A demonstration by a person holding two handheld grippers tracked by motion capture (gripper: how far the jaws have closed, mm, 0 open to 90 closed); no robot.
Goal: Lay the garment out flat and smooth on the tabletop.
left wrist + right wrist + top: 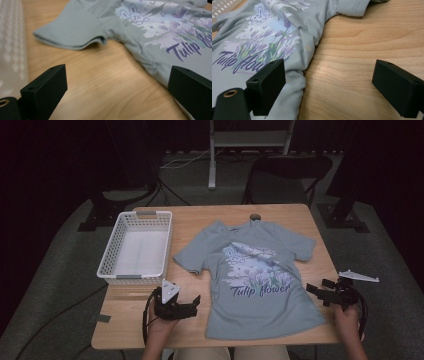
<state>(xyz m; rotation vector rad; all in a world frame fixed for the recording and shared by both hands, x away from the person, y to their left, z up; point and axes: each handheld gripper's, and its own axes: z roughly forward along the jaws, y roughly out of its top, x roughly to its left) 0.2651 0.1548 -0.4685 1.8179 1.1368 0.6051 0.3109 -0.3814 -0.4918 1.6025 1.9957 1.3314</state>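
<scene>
A pale green T-shirt (257,275) lies flat, print up, on the tabletop (200,220), its long axis running from the collar at the far edge to the hem nearest me. A white basket (136,247) sits just beside its left sleeve. My left hand-held gripper (192,304) rests near the shirt's lower left corner, jaws spread wide, nothing between them. My right hand-held gripper (320,292) sits at the lower right side seam, jaws also wide, gripping nothing.

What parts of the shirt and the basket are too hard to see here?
- Pale green T-shirt: in the left gripper view the print's last word is cut off by the right edge.
- White plastic lattice basket: in the left gripper view, just a blur at the left edge.
- Small dark round thing above the collar: high view, too small to identify.
</scene>
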